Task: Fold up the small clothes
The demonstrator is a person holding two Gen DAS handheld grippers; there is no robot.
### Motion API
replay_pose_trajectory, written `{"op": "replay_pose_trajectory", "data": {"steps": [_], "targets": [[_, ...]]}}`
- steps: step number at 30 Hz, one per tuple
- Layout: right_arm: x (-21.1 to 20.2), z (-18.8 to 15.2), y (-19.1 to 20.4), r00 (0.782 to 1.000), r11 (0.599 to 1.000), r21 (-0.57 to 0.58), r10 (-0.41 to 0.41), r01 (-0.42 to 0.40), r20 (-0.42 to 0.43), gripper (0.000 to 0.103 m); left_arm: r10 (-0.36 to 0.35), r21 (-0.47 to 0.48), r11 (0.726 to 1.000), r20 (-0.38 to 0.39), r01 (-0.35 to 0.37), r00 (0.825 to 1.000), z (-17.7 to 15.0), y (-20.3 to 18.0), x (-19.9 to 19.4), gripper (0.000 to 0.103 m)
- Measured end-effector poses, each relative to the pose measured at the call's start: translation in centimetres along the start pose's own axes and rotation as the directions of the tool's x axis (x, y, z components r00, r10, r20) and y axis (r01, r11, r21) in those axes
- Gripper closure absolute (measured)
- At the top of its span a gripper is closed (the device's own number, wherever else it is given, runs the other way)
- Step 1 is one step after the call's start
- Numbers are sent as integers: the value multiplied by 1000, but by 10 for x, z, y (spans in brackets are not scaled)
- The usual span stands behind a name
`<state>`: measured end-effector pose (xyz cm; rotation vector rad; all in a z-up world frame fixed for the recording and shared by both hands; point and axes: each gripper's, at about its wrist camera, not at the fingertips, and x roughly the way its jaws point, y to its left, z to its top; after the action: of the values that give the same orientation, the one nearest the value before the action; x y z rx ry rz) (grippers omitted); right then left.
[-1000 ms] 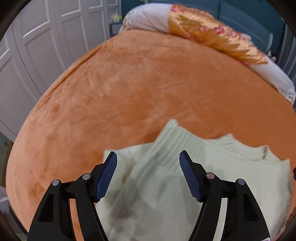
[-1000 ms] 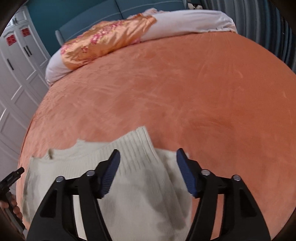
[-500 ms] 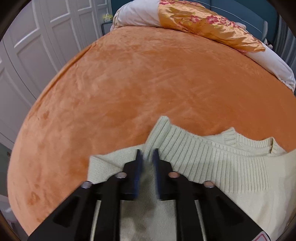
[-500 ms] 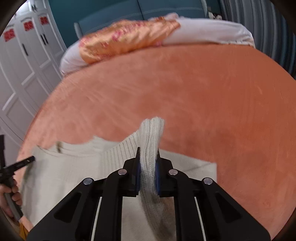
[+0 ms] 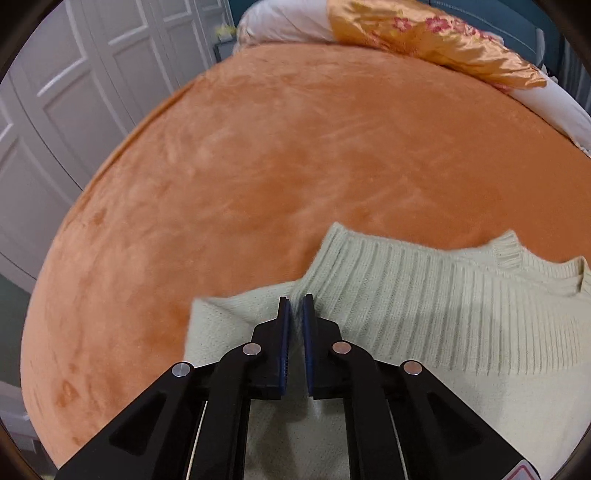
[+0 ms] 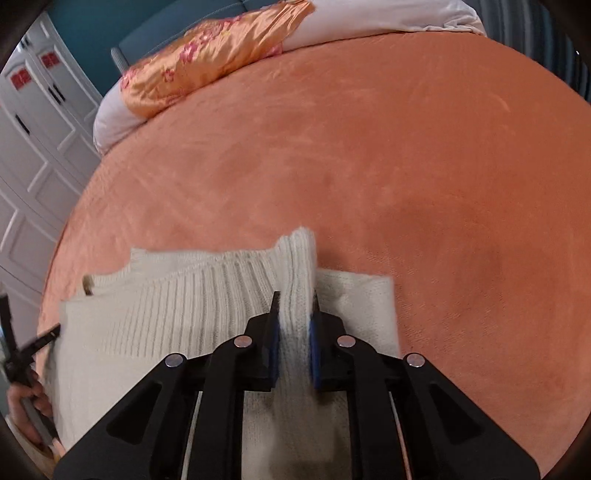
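Observation:
A pale cream knit sweater (image 5: 424,295) lies on the orange bed cover, its ribbed band folded up toward the collar. My left gripper (image 5: 295,301) is shut on a pinch of the sweater's left edge, where the ribbed band meets the plain knit. In the right wrist view the same sweater (image 6: 166,314) spreads to the left. My right gripper (image 6: 294,299) is shut on a raised fold of the ribbed band (image 6: 301,254), which stands up between the blue pads.
The plush orange bed cover (image 5: 295,147) stretches far ahead of the sweater. An orange floral pillow (image 5: 424,33) and white bedding lie at the head. White wardrobe doors (image 5: 74,92) stand on the left. A person's hand (image 6: 26,406) shows at the right view's left edge.
Both grippers went from wide open above the sweater to shut on its fabric. The right one has pinched the ribbed band into an upright fold. Both have dropped closer to the bed.

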<state>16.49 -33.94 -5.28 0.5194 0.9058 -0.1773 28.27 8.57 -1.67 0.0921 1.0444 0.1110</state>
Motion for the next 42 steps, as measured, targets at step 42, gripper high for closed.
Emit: {"op": "replay_pose_trajectory", "data": {"steps": [42], "targets": [[-126,-163,94,992,950,-302,44,-78,-120,98,-132,-214,968,4,130,991,-158,68,-136,88]]}}
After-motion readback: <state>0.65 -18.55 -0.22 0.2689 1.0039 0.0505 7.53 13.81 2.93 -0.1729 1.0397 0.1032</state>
